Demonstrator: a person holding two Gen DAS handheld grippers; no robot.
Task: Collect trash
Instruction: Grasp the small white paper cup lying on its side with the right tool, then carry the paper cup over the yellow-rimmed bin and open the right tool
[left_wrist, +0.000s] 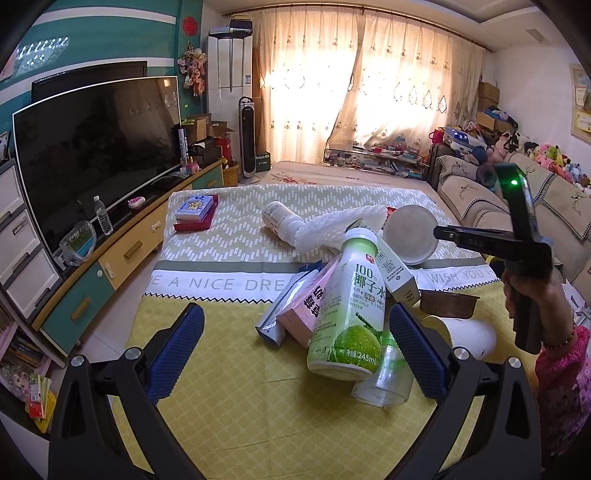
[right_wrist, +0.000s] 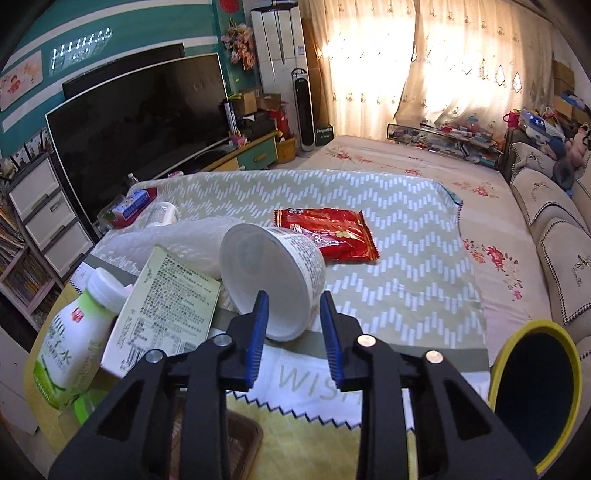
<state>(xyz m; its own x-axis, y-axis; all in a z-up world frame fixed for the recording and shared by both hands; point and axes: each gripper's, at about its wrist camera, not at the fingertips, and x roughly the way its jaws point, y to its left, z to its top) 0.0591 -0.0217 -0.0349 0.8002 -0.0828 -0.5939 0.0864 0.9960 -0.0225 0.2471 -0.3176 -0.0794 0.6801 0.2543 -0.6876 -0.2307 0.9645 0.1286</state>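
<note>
Sunlight glows through cream curtains (left_wrist: 369, 81) on the far wall. A dark television (left_wrist: 96, 147) stands on a teal and yellow cabinet (left_wrist: 110, 266) against the teal wall; a beige sofa (right_wrist: 546, 229) lines the opposite side.

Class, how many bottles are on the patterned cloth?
3: the coconut water bottle atop the pile, a clear bottle under it, a white bottle lying farther back. The pile may hide more.
</note>
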